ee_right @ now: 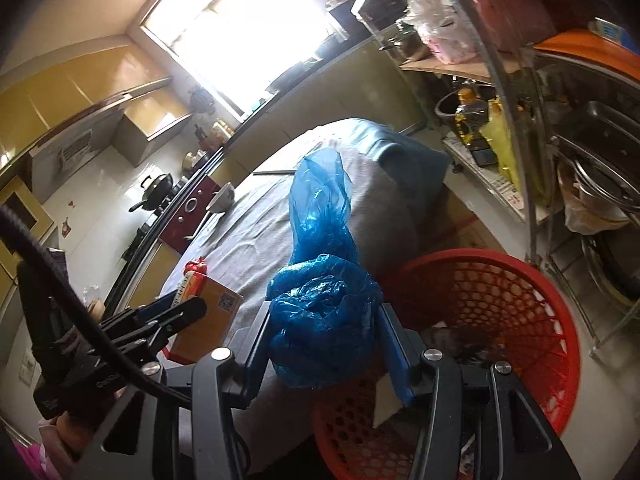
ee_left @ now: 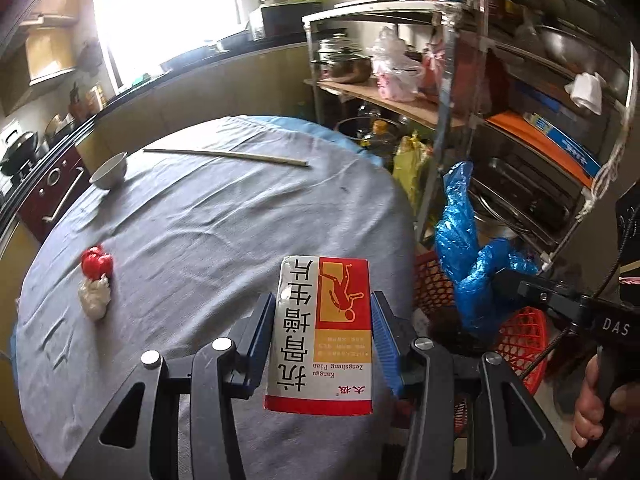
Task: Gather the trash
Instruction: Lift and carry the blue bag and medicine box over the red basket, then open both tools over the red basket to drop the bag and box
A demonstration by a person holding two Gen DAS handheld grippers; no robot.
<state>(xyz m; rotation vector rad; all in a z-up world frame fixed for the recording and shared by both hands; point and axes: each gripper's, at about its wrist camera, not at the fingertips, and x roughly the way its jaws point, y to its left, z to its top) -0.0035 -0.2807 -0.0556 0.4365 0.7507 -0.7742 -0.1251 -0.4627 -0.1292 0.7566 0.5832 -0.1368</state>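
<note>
The left gripper (ee_left: 320, 344) is clamped on a medicine box (ee_left: 320, 336), a white, red and yellow carton printed with Chinese characters and a figure of a person; its blue pads press the carton's two long sides and hold it above the near edge of the round table (ee_left: 224, 216). The table is covered with a grey cloth. On its left part lie a red crumpled wrapper (ee_left: 96, 262) and, touching it on the near side, a wad of white tissue (ee_left: 95, 300). Farther back a white bowl (ee_left: 109, 170) stands near the left rim, and a pair of chopsticks (ee_left: 226, 157) lies across the far side, well apart from the bowl.

The right gripper (ee_right: 322, 344) is closed on a crumpled blue plastic bag (ee_right: 324, 280), whose loose upper part rises above the fingers. It hangs just beside the table's edge and over the rim of a red mesh basket (ee_right: 532, 320) that stands on the floor to the right of the table. Dark scraps and a piece of paper lie inside the basket. Beyond the basket is a metal shelf rack (ee_left: 452, 92) crowded with pots, bags and bottles.
</note>
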